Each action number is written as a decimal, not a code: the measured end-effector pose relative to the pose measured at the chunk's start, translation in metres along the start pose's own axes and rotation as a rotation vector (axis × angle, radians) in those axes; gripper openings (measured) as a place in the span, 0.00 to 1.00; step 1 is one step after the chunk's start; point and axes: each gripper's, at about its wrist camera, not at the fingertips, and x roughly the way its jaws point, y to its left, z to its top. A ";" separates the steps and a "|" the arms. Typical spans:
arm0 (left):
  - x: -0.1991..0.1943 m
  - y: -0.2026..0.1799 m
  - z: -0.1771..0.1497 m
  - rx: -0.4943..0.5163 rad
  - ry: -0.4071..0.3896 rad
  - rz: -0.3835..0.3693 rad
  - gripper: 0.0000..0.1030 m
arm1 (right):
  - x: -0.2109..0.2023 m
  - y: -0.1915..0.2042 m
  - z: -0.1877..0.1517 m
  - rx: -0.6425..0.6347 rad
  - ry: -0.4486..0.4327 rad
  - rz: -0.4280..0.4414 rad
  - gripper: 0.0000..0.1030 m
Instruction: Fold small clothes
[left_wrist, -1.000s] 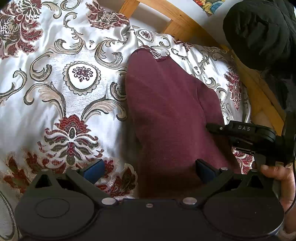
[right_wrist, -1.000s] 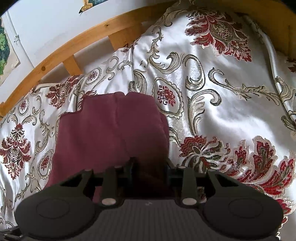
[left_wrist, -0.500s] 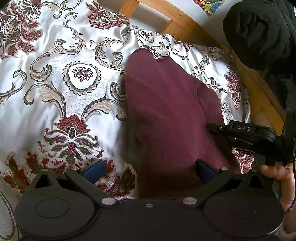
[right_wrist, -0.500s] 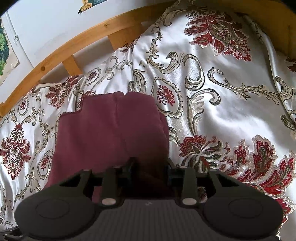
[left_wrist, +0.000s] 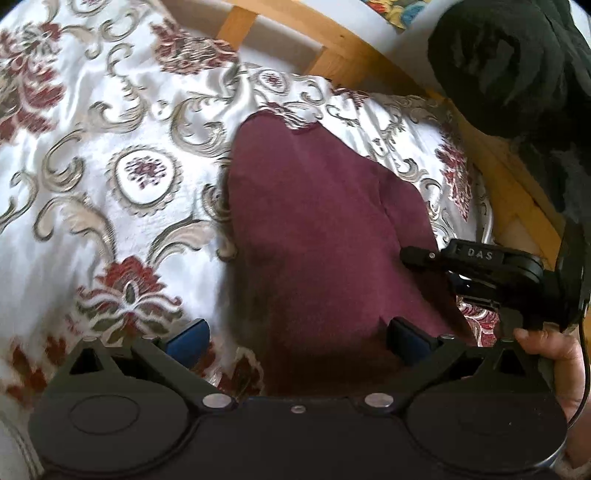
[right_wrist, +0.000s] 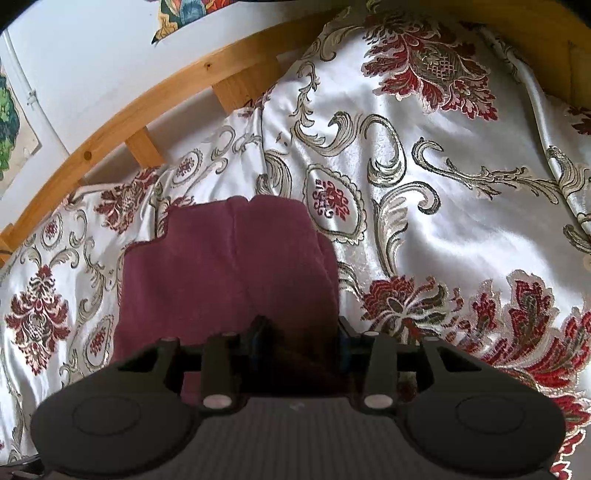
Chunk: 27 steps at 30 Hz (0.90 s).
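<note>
Lying flat: maroon garment (left_wrist: 317, 236) | left gripper (left_wrist: 295, 338) wide | right gripper (right_wrist: 301, 338) pinching its hem

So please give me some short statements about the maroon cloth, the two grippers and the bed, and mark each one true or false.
1. The maroon cloth lies on a white bedspread with a red floral pattern. True.
2. The left gripper is closed tightly on the cloth. False: its blue-padded fingers stand wide apart, with the cloth's near end between them.
3. The right gripper has cloth between its fingers. True: its fingers are close together around the near edge.
4. The bed frame is grey metal. False: it is light wood.
5. The cloth is striped blue. False: it is plain maroon.
</note>
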 end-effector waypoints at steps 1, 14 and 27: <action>0.002 -0.002 0.002 0.005 0.002 -0.009 0.99 | 0.001 -0.001 0.001 0.004 -0.006 0.005 0.45; 0.018 0.022 0.008 -0.161 0.032 -0.063 0.92 | 0.011 -0.031 0.008 0.273 -0.131 0.145 0.50; 0.020 0.017 0.002 -0.146 0.028 -0.051 0.93 | -0.009 0.055 -0.001 -0.338 -0.290 0.130 0.07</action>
